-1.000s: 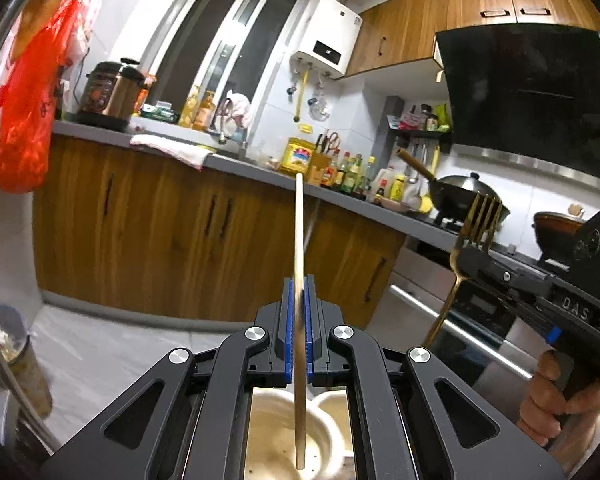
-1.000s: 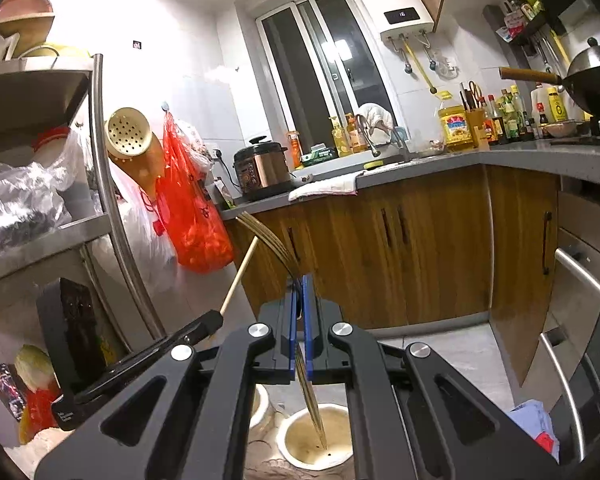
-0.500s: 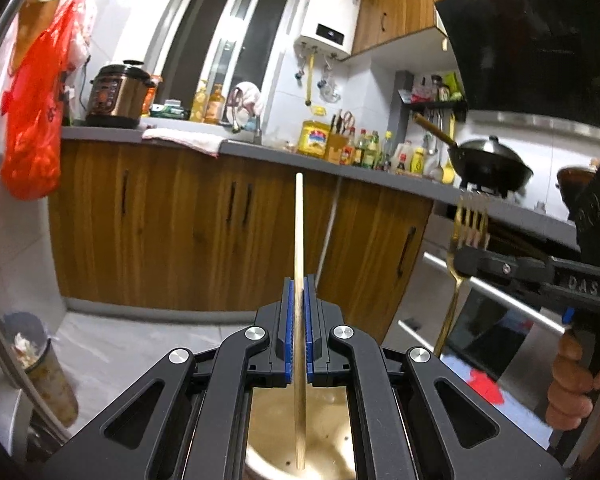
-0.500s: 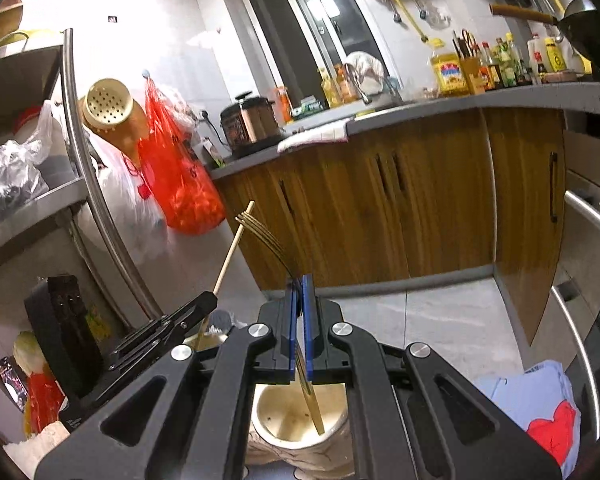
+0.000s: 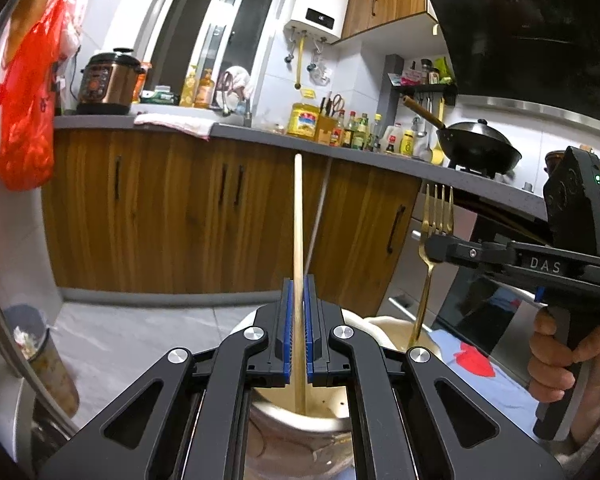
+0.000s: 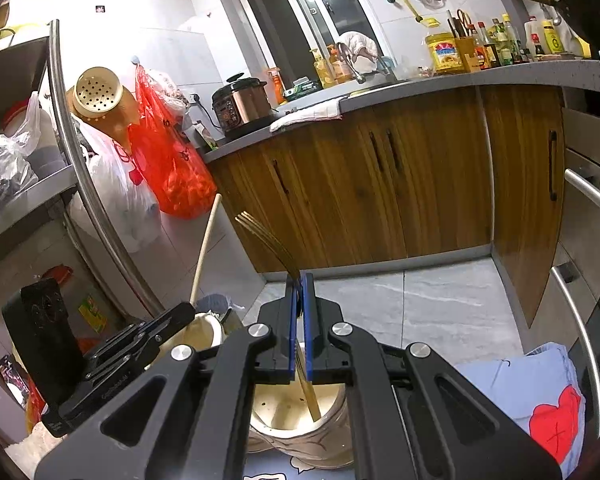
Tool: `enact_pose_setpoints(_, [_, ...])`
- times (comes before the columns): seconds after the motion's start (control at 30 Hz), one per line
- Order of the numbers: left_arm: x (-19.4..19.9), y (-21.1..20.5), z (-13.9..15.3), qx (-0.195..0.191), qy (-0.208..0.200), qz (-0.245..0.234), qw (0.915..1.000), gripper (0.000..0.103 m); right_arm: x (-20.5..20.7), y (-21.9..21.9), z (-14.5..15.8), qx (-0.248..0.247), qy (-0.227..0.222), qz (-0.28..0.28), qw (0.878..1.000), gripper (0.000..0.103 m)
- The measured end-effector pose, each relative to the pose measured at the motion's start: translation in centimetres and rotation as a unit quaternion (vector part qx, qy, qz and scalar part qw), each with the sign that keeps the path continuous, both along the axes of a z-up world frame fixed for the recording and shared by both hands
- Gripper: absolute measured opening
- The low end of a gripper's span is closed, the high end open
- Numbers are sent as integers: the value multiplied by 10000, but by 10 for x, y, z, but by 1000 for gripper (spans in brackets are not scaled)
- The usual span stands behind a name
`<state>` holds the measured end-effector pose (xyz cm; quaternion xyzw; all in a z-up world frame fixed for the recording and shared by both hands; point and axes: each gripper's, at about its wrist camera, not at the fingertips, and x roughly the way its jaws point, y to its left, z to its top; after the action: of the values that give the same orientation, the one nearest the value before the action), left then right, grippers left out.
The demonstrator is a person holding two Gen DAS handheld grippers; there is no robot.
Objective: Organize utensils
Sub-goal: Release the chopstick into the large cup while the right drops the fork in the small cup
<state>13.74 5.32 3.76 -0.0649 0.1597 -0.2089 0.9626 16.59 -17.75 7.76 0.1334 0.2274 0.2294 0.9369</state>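
My left gripper (image 5: 298,292) is shut on a wooden chopstick (image 5: 298,216) held upright, its lower end inside a cream ceramic holder (image 5: 300,424) directly below. My right gripper (image 6: 299,288) is shut on a gold fork (image 6: 268,240), tines up, its handle end dipping into a second cream holder (image 6: 296,424). In the left wrist view the right gripper (image 5: 432,248) holds the fork (image 5: 438,212) over that holder (image 5: 384,332) at right. In the right wrist view the left gripper (image 6: 180,316) and chopstick (image 6: 206,244) stand over the left holder (image 6: 208,332).
Wooden kitchen cabinets (image 5: 180,208) and a grey counter (image 5: 260,136) with bottles stand ahead. A steel shelf rack (image 6: 72,168) with red bags (image 6: 172,168) is at left. A blue cloth (image 6: 540,400) lies at right, an oven (image 5: 480,300) beyond it.
Both grippers have moved down over the two holders. The chopstick's lower end and the fork's handle have sunk lower into their holders. Both stay gripped.
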Motion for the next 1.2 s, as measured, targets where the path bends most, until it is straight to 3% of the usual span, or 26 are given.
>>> enact_pose_setpoints(0.2, [-5,-1,0,118,-22,-27,9999,6,1,1,0,20,1,11,10000,3])
enact_pose_setpoints(0.3, [-6,-2,0,113,-29,-19,9999,17,3,-1,1,46,16,-4,10000,3])
enact_pose_setpoints(0.5, [-9,-6,1,137,-85,-56,9999,21,9,-6,-3,167,69,-51,9998,3])
enact_pose_setpoints(0.67, [-11,-8,1,158,-120,-59,9998,32,15,-12,-7,202,134,-96,9997,3])
enact_pose_setpoints(1.03, [-14,-8,3,143,-135,-63,9998,34,39,-26,-28,571,371,-151,9976,5])
enact_pose_setpoints(1.17, [-14,-7,4,123,-134,-53,9998,35,39,-24,-27,497,351,-175,9980,7])
enact_pose_setpoints(1.2, [-13,-7,3,123,-130,-47,9998,37,39,-23,-27,448,347,-198,9982,12])
